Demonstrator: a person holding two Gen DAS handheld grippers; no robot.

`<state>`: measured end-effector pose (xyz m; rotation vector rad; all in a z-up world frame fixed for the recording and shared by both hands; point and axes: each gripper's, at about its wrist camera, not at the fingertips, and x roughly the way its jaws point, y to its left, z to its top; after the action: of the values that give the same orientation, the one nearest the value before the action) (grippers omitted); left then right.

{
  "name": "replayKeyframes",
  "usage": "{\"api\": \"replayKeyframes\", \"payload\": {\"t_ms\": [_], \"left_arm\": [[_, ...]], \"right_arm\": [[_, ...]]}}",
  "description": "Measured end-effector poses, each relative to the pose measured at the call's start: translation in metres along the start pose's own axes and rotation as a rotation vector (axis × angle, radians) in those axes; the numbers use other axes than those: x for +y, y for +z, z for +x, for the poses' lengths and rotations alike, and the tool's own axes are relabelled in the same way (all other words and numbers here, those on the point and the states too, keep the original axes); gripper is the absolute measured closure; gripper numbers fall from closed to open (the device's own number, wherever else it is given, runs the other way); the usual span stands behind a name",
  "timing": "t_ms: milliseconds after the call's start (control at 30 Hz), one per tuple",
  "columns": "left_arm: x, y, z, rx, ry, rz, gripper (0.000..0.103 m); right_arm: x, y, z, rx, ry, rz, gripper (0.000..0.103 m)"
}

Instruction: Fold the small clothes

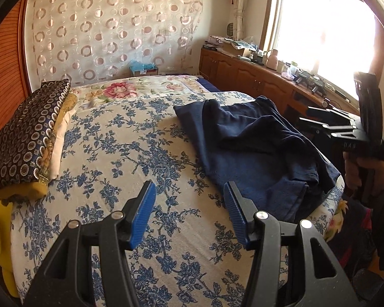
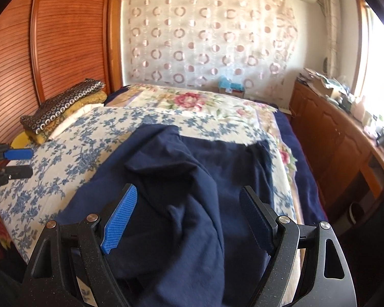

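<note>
right now my right claw (image 2: 189, 217) hangs released over the near end of the navy garment (image 2: 192, 179), nearer to it than my left claw (image 1: 189, 212), also released, over bare bed (image 1: 140, 153). the garment lies rumpled to its right, long axis running away toward the far edge.

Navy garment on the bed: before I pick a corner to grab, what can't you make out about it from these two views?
- Navy garment, right wrist view: near hem cut off by the bottom edge and the right gripper frame.
- Same garment, left wrist view: far right edge drops over the bed side, hidden.
- Both views: folds overlap, so its type and sleeves are unclear.
- Left gripper: open, over bare bedspread.
</note>
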<state>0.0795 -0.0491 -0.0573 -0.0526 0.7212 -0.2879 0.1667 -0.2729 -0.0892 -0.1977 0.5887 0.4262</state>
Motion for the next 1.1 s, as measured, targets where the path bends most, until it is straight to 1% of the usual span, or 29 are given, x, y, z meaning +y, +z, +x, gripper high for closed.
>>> {"api": "replayKeyframes", "payload": {"t_ms": [233,333,433,533,600,700,800,867,900,967,1000,1100], "left_arm": [[0.008,-0.004,0.0,-0.006,0.003,-0.016,0.049],[0.009,-0.004,0.0,-0.007,0.004,-0.021,0.049],[0.009,-0.005,0.0,-0.008,0.003,-0.022,0.049],[0.008,-0.005,0.0,-0.005,0.001,-0.02,0.049],[0.007,-0.006,0.001,-0.001,-0.002,-0.019,0.049],[0.005,-0.007,0.003,0.004,-0.008,-0.016,0.049],[0.004,-0.007,0.005,0.01,-0.01,-0.014,0.049],[0.003,-0.008,0.005,0.011,-0.013,-0.015,0.049],[0.003,-0.008,0.006,0.01,-0.014,-0.016,0.049],[0.003,-0.009,0.007,0.011,-0.015,-0.018,0.049],[0.002,-0.009,0.007,0.011,-0.016,-0.018,0.049],[0.001,-0.01,0.007,0.011,-0.019,-0.015,0.049]], "right_arm": [[0.015,0.031,0.022,0.028,0.044,-0.063,0.019],[0.023,0.042,0.037,0.059,0.074,-0.09,0.019],[0.036,0.048,0.061,0.113,0.111,-0.121,0.019],[0.048,0.046,0.085,0.177,0.145,-0.146,0.019],[0.056,0.042,0.105,0.234,0.162,-0.167,0.019],[0.063,0.033,0.126,0.296,0.176,-0.186,0.02],[0.063,0.024,0.138,0.339,0.165,-0.201,0.026],[0.062,0.02,0.14,0.342,0.153,-0.22,0.037],[0.06,0.019,0.137,0.331,0.163,-0.221,0.046],[0.056,0.019,0.134,0.323,0.164,-0.223,0.09],[0.053,0.021,0.132,0.318,0.16,-0.222,0.094],[0.036,0.029,0.12,0.277,0.159,-0.186,0.096]]}}
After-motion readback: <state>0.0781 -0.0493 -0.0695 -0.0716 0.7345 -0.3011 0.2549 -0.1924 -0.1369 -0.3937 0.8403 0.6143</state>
